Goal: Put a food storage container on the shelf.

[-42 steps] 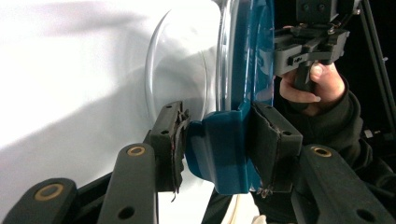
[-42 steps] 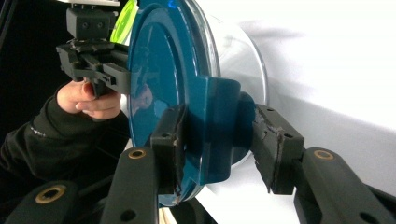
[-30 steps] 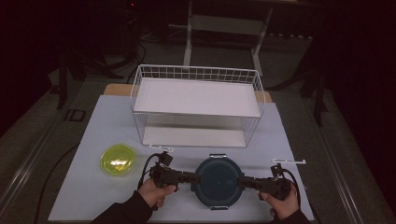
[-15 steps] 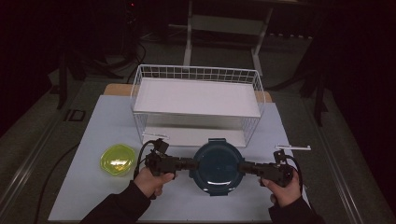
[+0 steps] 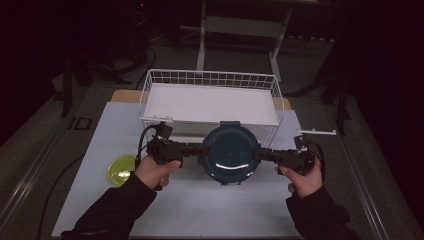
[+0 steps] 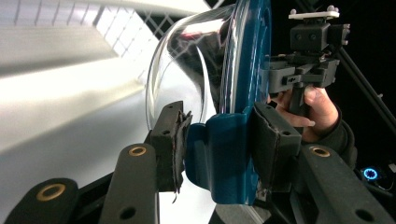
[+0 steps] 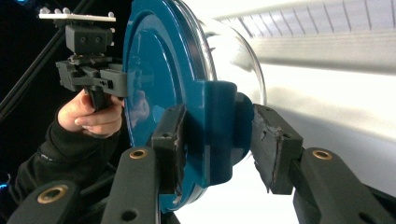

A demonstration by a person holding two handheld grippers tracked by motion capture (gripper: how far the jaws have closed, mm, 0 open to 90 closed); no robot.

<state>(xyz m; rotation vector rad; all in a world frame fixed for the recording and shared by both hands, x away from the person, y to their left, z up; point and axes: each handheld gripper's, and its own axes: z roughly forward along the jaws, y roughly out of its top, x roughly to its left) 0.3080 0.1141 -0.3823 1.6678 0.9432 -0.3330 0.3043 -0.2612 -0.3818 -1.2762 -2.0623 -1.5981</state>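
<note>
Above the near half of the bench (image 5: pixel 165 210), a round glass container with a dark teal lid (image 5: pixel 231 154) hangs between the two grippers, its lid facing up toward the high view and its far edge overlapping the front wire of the white wire basket (image 5: pixel 210 80); the left gripper (image 5: pixel 194 149) meets it from the left and the right gripper (image 5: pixel 256 154) from the right, each held level in a hand; in the left gripper view the fingers (image 6: pixel 172 142) stand partly closed on a teal side clasp of the lid (image 6: pixel 223 154), one pad against each face of it, with the clear glass bowl (image 6: pixel 180 70) curving away on the left of that view; in the right gripper view the fingers (image 7: pixel 275 149) grip the opposite clasp (image 7: pixel 219 135) at about the same width, the left pad pressed on the lid side, the right pad close against the clasp's other face though whether it fully touches is hard to tell; each gripper view also shows the other hand and its gripper beyond the lid; a yellow-green bowl (image 5: pixel 120 169) sits on the bench at the left, just beside the left forearm (image 5: pixel 117 207); the basket stands at the far side of the bench, a white liner on its floor.
</note>
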